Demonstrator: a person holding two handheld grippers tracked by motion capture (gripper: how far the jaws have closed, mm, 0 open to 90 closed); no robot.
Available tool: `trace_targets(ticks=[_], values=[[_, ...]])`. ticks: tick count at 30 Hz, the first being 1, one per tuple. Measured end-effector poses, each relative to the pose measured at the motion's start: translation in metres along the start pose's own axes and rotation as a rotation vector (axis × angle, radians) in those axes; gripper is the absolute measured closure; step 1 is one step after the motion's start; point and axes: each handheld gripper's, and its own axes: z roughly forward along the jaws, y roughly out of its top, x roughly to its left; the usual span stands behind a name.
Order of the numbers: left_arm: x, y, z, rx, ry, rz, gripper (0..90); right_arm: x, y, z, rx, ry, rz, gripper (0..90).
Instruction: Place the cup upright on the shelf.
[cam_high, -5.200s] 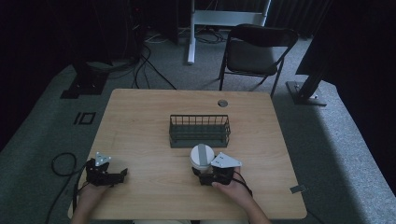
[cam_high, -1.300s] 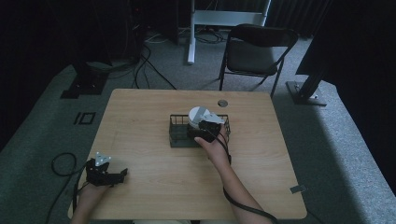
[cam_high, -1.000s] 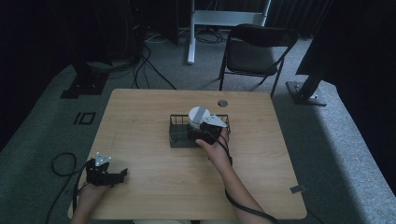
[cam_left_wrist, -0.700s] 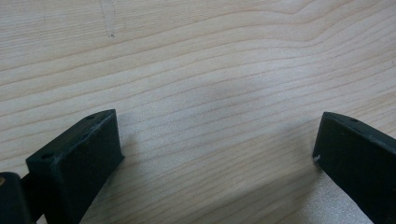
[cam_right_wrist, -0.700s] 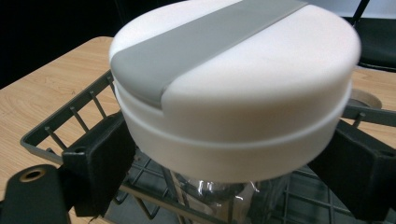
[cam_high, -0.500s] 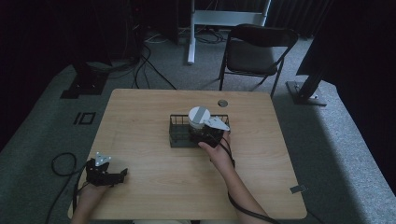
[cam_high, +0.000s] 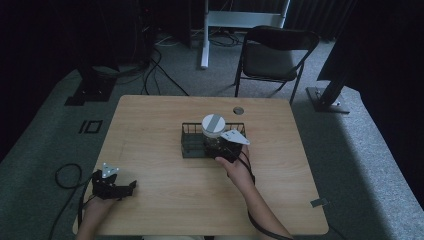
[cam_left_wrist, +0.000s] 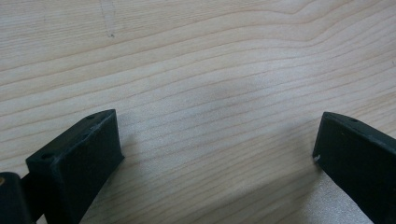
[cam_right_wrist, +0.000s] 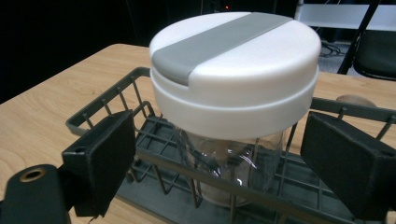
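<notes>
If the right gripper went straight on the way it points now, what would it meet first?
Probably the near rim of the wire basket, which crosses low between the open right gripper's fingers. Just behind it stands the clear jar with the white lid. Depth is hard to judge here.

Left gripper (cam_high: 114, 184) resting near-left, jaws gaping wide; right gripper (cam_high: 222, 145) reaching centre, jaws standing apart.
</notes>
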Motion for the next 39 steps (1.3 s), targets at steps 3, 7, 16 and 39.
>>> trace_targets(ticks=[3, 7, 16, 39], values=[[0.000, 0.000, 0.000, 0.000, 0.000, 0.000, 1.2, -0.001, 0.000, -0.003, 0.000, 0.002, -0.005, 10.3], [0.000, 0.000, 0.000, 0.001, 0.000, 0.001, 1.2, -0.004, -0.001, -0.012, -0.009, 0.001, -0.014, 10.3], [0.000, 0.000, 0.000, 0.000, 0.000, 0.000, 1.2, -0.012, -0.013, -0.029, -0.007, 0.006, -0.016, 10.3], [0.000, 0.000, 0.000, 0.000, 0.000, 0.000, 1.2, -0.047, -0.060, -0.056, 0.066, -0.027, -0.013, 10.4]])
